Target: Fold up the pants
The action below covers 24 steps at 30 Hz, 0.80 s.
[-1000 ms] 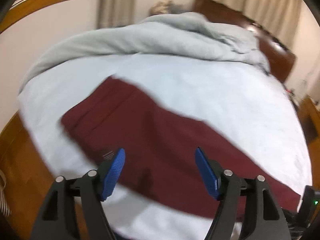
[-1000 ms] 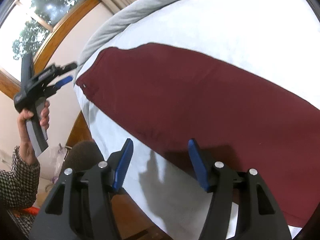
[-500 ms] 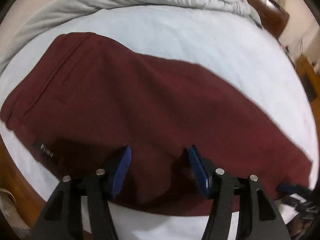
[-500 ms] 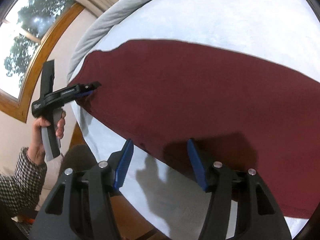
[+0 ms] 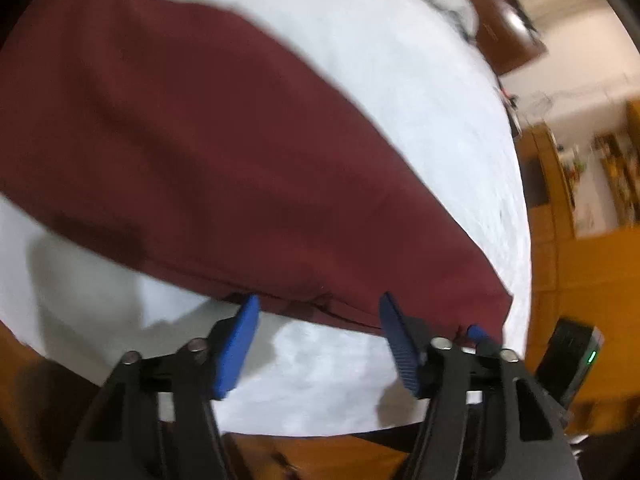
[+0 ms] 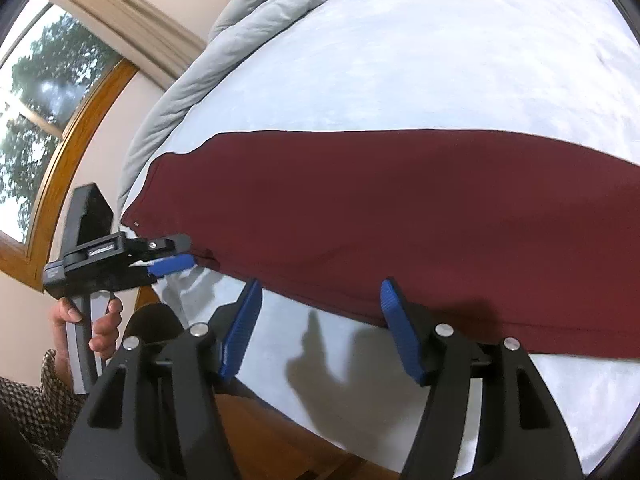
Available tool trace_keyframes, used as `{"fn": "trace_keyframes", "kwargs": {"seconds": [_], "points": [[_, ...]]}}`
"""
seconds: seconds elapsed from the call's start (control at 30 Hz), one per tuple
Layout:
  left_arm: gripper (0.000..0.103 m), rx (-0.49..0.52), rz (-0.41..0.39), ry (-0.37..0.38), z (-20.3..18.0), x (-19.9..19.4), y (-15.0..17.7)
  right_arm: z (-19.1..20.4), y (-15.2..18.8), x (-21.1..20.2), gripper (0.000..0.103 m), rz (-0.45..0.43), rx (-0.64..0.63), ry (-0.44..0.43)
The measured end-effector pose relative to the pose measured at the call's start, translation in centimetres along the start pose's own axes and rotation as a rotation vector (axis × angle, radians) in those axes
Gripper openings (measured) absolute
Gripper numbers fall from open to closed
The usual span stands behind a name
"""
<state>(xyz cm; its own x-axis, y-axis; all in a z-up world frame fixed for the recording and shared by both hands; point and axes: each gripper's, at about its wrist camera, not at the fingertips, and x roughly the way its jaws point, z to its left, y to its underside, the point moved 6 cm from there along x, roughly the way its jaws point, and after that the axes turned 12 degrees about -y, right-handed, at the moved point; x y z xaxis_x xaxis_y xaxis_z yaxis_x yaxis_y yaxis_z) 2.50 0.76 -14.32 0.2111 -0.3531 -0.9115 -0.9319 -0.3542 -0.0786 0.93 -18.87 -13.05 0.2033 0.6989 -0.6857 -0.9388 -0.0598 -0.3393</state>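
Dark red pants (image 5: 208, 148) lie flat along the near edge of a white bed sheet (image 5: 400, 64), folded in half lengthwise. My left gripper (image 5: 318, 312) is open, its blue fingertips at the pants' near edge by the waist end. It also shows in the right wrist view (image 6: 182, 254), low beside the waist corner. My right gripper (image 6: 320, 296) is open, its tips at the near edge of the pants (image 6: 400, 216) further along the leg. The right gripper's blue tip (image 5: 476, 332) shows near the leg end in the left wrist view.
A grey duvet (image 6: 248, 28) is bunched at the far side of the bed. A wooden headboard (image 5: 504, 28) and wooden furniture (image 5: 580, 264) stand at the right. A wood-framed window (image 6: 52, 120) is on the left. The bed's near edge drops to a wooden frame (image 6: 304, 444).
My left gripper has come down and forward to the pants' near edge, swinging its view rightward. My right gripper has moved slightly closer to the same edge. Both stay open.
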Motion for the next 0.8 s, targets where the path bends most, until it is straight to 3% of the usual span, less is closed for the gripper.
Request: {"fn": "trace_keyframes", "kwargs": {"seconds": [0.17,0.3,0.47,0.53,0.8], "points": [[0.051,-0.099,0.061,0.089,0.8,1.6,-0.8,-1.1,-0.1,0.6,0.063,-0.010,0.032,-0.019],[0.044,-0.112,0.073,0.082,1.7,1.7,-0.3,-1.6,0.5,-0.1,0.063,-0.010,0.019,-0.023],[0.016,-0.129,0.079,0.046,2.3,2.5,-0.4,-1.8,0.7,-0.7,0.063,-0.014,0.014,-0.030],[0.011,-0.141,0.076,0.038,2.8,2.0,0.5,-2.1,0.7,-0.8,0.063,-0.016,0.023,-0.037],[0.012,-0.070,0.057,-0.020,2.2,2.2,1.2,-3.0,0.5,-1.7,0.063,-0.028,0.059,-0.023]]}}
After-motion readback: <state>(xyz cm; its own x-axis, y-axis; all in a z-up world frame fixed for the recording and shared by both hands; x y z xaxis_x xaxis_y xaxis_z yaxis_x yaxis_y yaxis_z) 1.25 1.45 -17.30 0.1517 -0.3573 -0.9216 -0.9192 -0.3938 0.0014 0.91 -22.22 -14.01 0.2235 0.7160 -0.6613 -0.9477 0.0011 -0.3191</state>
